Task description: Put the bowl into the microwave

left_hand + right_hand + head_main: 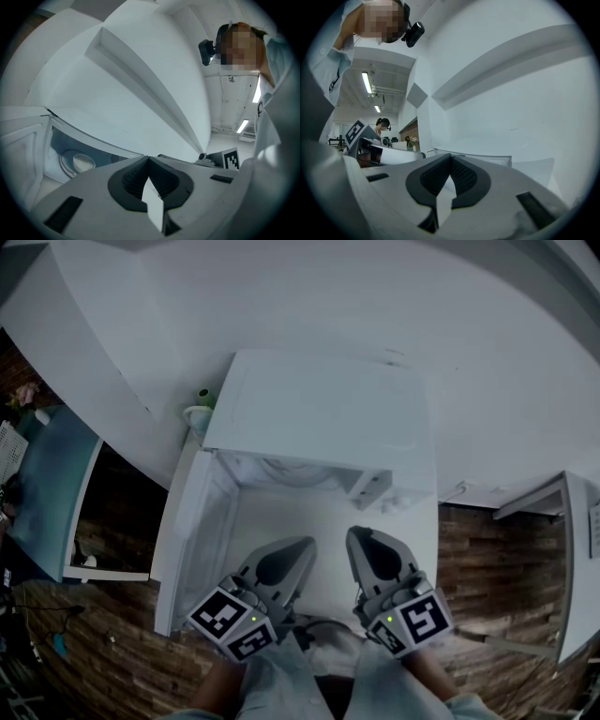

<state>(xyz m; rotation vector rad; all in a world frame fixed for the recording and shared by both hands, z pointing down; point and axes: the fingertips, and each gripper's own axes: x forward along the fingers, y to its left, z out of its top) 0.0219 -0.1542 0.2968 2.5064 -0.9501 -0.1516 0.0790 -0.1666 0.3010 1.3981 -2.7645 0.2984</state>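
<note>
Head view, L to R: a small white cup w/ sth green in it stands just beside the microwave's rear-left corner. The microwave door is swung open along the desk's left edge. The microwave itself fills the desk's back half, w/ its control panel at the front-right.

Left hand-held gripper is over the desk's front edge, tips toward the cavity. Its jaws are pressed together w/ nothing between them; the left gripper view shows the pads meeting. Right hand-held gripper is just beside it, apart from it, also over the front edge. Its jaws are pressed together too and empty, confirmed in the right gripper view. Pale sleeves show behind both.

Bowl: not seen in the head view. In the left gripper view a pale round bowl appears to sit inside the microwave cavity on a round turntable, left of the gripper. It's small and dim, so can't tell more.

Right gripper view: another person stands far off at left.
</note>
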